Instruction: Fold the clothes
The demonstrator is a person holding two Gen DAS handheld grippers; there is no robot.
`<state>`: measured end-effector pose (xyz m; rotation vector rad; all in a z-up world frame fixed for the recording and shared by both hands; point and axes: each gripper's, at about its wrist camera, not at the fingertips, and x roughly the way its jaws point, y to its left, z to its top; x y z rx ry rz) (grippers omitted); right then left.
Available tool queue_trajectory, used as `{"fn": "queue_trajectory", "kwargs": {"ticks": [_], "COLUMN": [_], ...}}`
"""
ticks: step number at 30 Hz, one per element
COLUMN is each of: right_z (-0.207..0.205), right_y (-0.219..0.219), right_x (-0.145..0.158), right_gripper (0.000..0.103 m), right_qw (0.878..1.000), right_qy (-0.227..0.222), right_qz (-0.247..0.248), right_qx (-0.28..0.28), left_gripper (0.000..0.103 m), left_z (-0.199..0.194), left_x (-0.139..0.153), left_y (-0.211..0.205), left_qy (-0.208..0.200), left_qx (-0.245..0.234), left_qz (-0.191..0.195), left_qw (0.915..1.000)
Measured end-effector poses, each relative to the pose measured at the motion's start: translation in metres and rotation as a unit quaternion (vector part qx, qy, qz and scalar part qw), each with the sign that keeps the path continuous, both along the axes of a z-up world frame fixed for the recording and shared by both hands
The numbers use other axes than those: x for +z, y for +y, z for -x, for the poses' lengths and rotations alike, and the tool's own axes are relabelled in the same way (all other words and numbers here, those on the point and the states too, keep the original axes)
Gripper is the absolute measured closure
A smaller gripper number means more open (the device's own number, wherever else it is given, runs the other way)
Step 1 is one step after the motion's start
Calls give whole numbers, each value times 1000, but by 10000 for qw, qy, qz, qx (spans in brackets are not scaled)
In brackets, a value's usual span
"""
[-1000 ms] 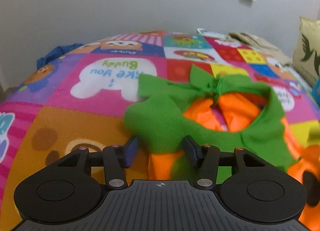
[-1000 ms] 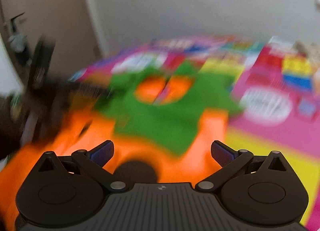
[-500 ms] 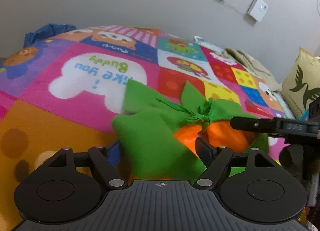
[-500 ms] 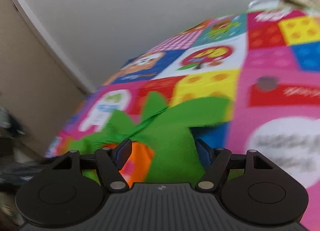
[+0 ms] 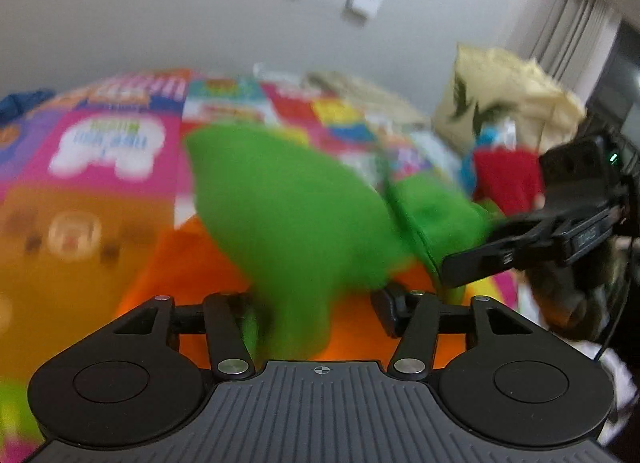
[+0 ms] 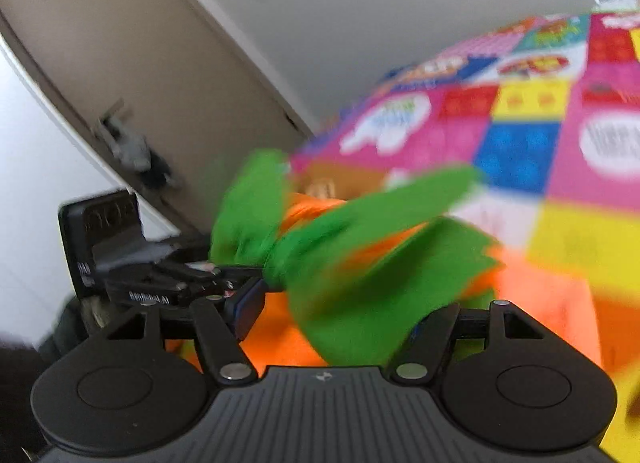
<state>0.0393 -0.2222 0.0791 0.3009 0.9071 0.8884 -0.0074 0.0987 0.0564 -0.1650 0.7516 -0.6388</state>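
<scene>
Lifted off the blanket now, green collar bunches between both partly parted claws, grip unclear.

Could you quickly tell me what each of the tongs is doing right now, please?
Left tongs: green collar between the fingers; grip cannot be told through the blur.
Right tongs: same, green collar between the fingers, grip unclear.

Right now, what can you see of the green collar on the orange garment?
The green collar looks like soft felt or fleece, with leaf-shaped points, gathered at a knotted tie. It is sewn to an orange garment above a patchwork blanket. Cloth lies between the fingers of both the left gripper and the right gripper, and it appears lifted and bunched. Motion blur hides finer detail.
</scene>
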Motion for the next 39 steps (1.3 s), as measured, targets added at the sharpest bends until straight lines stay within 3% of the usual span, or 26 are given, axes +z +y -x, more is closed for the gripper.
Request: {"fn": "queue_trajectory", "kwargs": {"ticks": [3,5,8,12,17,19,21,23,28,32,35,39], "right_z": [31,46,59,67,67,61,53,38,11,10,13,17], "right_y": [-7,-11,-11,-14,-20,-16,-9,6,34,24,26,29], "right_x": [-14,-18,-15,6,47,55,56,42,-26,-43,-42,-41], "right_gripper": [35,35,34,28,16,12,8,7,7,3,3,3], "right_qw": [9981,9951,9904,9845,9735,9662,9601,9594,9476,9540,9509,9475], "right_qy": [-41,-182,-451,-951,-1715,-1998,-2173,-2059,-1516,-1337,-1432,-1525], "right_qz": [574,892,1214,1338,1096,1059,1121,1360,2519,2309,2382,2456], "right_qx": [-211,-380,-491,-623,-1044,-1235,-1355,-1368,-1252,-1367,-1359,-1366], "left_gripper": [38,23,9,9,12,12,11,10,9,9,10,13], "left_z": [27,40,49,35,-4,-7,-7,-6,-8,-4,3,13], "left_x": [-9,4,32,45,-3,-18,-21,-22,-26,-25,-15,-3], "left_y": [7,18,30,18,-23,-29,-28,-26,-20,-16,-13,-1], "left_qy": [92,-144,-664,-1113,-458,-315,-261,-231,-160,-165,-348,-322], "left_qx": [33,125,522,1027,1020,946,967,989,995,986,1010,935], "left_qz": [-280,-209,-60,-370,-1486,-1648,-1595,-1562,-1535,-1517,-1457,-935], "left_qw": [9996,9996,9964,9878,9826,9813,9821,9825,9830,9834,9835,9907]}}
